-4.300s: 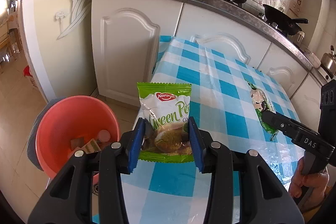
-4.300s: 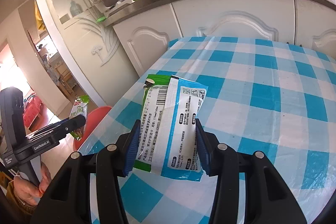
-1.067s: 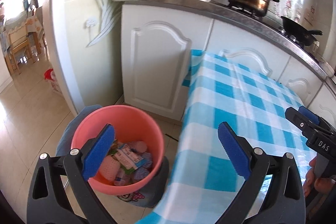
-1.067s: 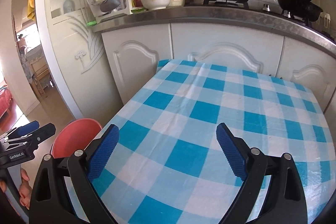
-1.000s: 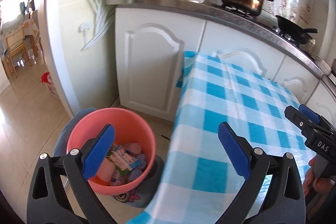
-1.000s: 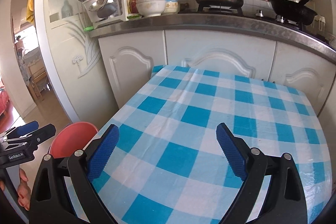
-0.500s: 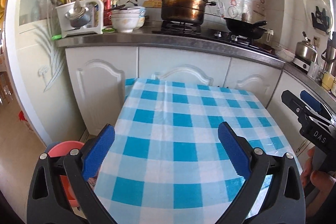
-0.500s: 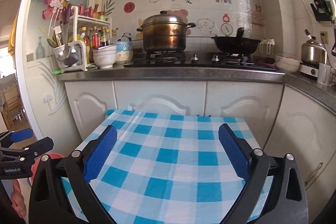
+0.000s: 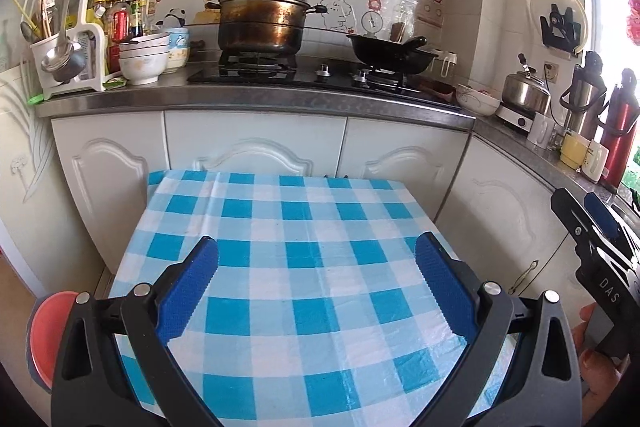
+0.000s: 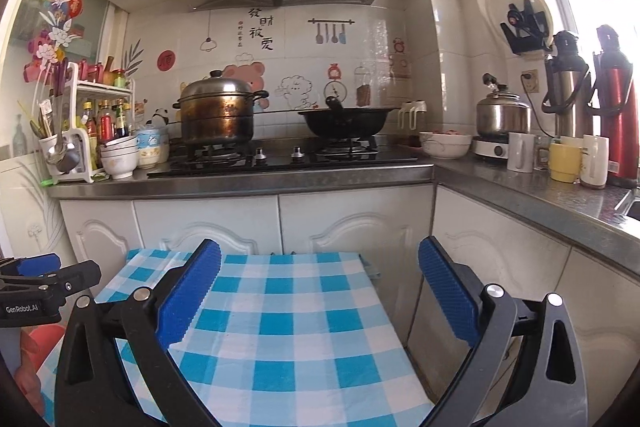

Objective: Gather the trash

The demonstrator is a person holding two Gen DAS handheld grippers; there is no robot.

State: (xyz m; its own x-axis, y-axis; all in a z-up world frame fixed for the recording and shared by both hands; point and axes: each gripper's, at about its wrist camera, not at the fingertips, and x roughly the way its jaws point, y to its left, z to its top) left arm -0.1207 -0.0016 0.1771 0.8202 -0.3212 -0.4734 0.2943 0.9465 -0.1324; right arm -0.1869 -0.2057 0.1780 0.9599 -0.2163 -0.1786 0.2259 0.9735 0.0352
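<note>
Both grippers have swung up and away from the red bin [image 9: 48,331] since a second ago, when the left one was looking straight down into it at the wrappers piled inside; now only a slice of the bin's rim is peeking out at the lower left, down on the floor beside the table, and its contents are hidden from here. The left gripper [image 9: 316,291] is hanging over the near end of the blue-and-white checked tablecloth [image 9: 280,227] with its blue pads [image 9: 188,291] spread wide and nothing between them. The right gripper [image 10: 320,293] is sitting a little further right — its jaws have just been opening the last bit further, and they too are gaping wide and holding nothing. A hand [image 9: 600,367] is gripping the right gripper's handle at the edge of the left view. Beyond the table, the white cabinet doors [image 9: 256,151] are facing us, and on the stove above them a big lidded pot [image 9: 262,23] is standing beside a black wok [image 9: 390,57].
</note>
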